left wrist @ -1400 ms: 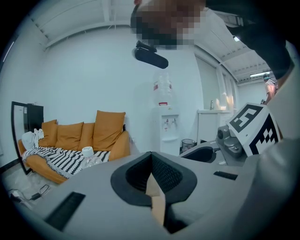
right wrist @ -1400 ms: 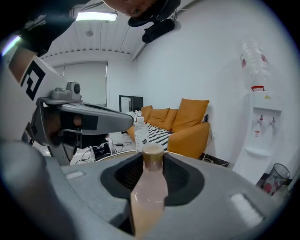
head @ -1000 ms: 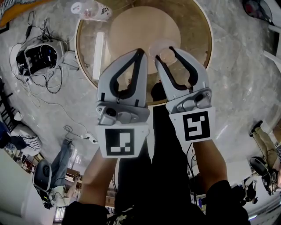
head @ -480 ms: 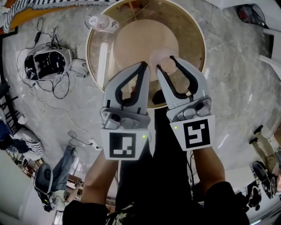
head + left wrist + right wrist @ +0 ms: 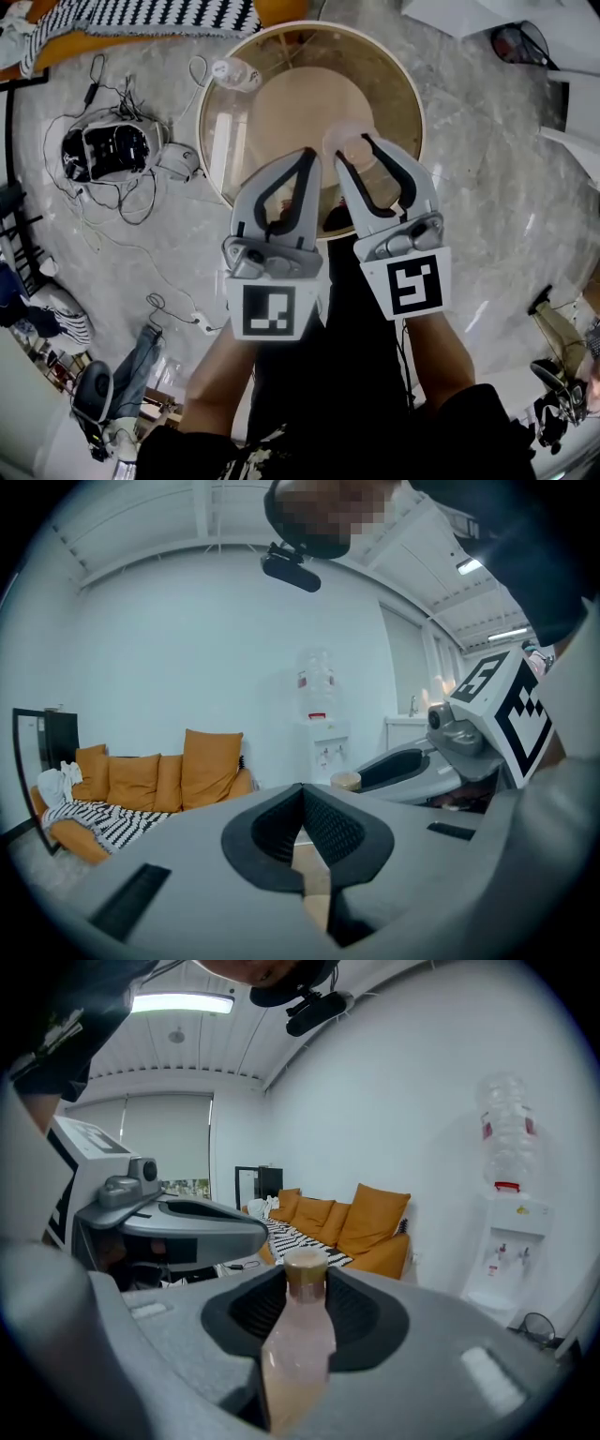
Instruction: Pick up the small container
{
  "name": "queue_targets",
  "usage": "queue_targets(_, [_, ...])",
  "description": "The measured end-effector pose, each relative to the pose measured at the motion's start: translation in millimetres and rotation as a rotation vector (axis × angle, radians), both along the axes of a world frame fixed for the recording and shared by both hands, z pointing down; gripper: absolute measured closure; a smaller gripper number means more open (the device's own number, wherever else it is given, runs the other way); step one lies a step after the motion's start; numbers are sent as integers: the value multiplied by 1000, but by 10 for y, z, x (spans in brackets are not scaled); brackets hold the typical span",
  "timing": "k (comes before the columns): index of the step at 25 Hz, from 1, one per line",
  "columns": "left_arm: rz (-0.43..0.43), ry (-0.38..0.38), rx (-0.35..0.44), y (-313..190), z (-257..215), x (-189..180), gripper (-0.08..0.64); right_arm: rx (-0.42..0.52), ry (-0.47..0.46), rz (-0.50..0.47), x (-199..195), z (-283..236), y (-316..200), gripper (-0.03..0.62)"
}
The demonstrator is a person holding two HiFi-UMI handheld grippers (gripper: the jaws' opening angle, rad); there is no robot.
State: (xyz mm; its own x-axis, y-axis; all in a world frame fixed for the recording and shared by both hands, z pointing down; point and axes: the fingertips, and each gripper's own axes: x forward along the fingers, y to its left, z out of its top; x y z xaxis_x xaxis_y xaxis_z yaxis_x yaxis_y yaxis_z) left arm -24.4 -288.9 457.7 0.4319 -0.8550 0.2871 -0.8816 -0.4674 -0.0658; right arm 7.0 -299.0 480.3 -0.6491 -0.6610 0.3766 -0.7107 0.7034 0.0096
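Over the last second both tongs have risen together. In the head view the round worktop (image 5: 281,98) now looks smaller and sits farther below them than it did a second ago, while the tongs keep the same side-by-side pose. The right tongs (image 5: 356,145) remain closed on the small container (image 5: 347,141), a pale pink translucent bottle with a tan cap. In the right gripper view its body (image 5: 298,1340) is pinched between the dark pads with the cap poking out past the tips, and only the room's far wall and an orange sofa (image 5: 352,1222) lie behind it. It is therefore off the worktop, hanging over the near edge as the head view frames it. The grip looks unchanged through the lift, with no tilt or slip visible. The left tongs (image 5: 307,155) are pressed together at the tips with nothing between them (image 5: 302,789) and simply ride alongside. Judged from this, the pick-up is essentially accomplished, and what remains is to keep a steady hold.
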Motion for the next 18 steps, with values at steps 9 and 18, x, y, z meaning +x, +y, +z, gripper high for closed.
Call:
queue_targets(9, [-10, -10, 42, 175, -679, -78, 554, 15, -20, 17, -49, -717, 217, 465])
queue_targets(18, [-37, 3, 41, 498, -1264, -141, 554, 54, -29, 30, -82, -1419, 458, 465])
